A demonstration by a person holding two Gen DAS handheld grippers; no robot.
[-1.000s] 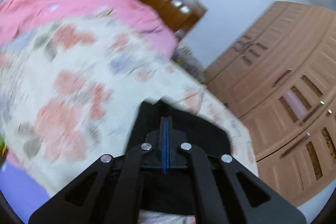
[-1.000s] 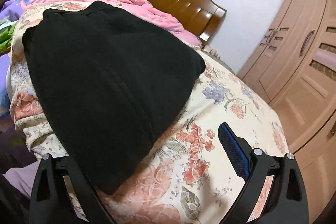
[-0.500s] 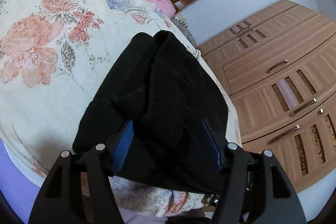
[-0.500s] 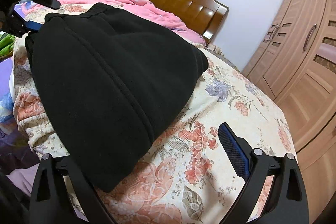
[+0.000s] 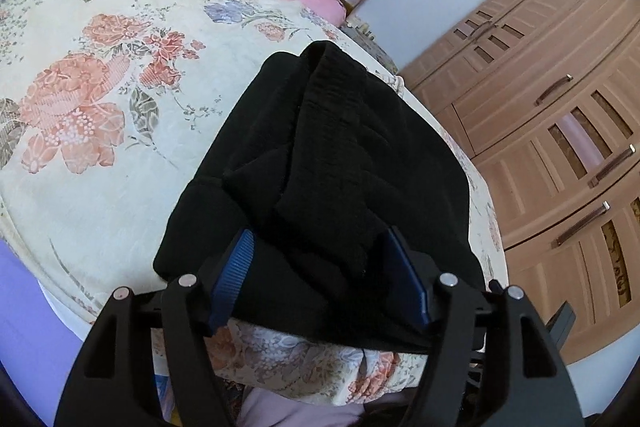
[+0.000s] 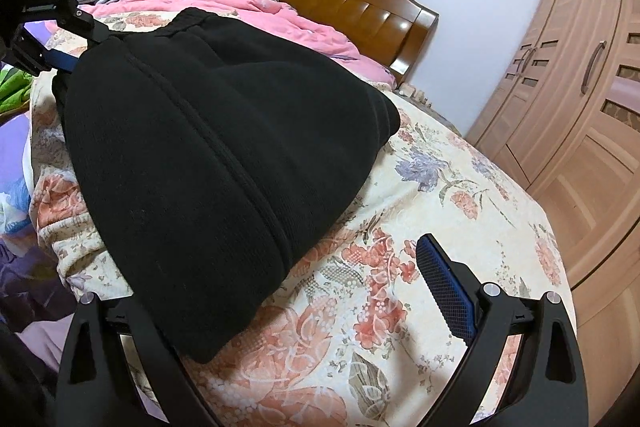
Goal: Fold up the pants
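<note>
Since a second ago my left hand-held gripper (image 5: 320, 267) has come down from a blurred swing over the bed and gone from pressed together on a bit of black cloth to spread; its jaws are opening now, with a bunched fold of the black pants (image 5: 332, 163) lying between the blue pads (image 5: 236, 267), which do not look pressed on it. My right hand-held gripper (image 6: 296, 291) has kept its place, jaws spread wide. Its right pad stands clear above the floral bedspread (image 6: 440, 187), while its left finger is hidden under the near edge of the pants, so I cannot tell whether that pad touches cloth. The pants lie folded in a thick dark pile on the near part of the bed, their seams hard to make out in the black. Beyond them a pink quilt (image 6: 256, 1) is heaped against the wooden headboard (image 6: 360, 7), and the wardrobe (image 6: 580, 87) is cut off at the right edge.
</note>
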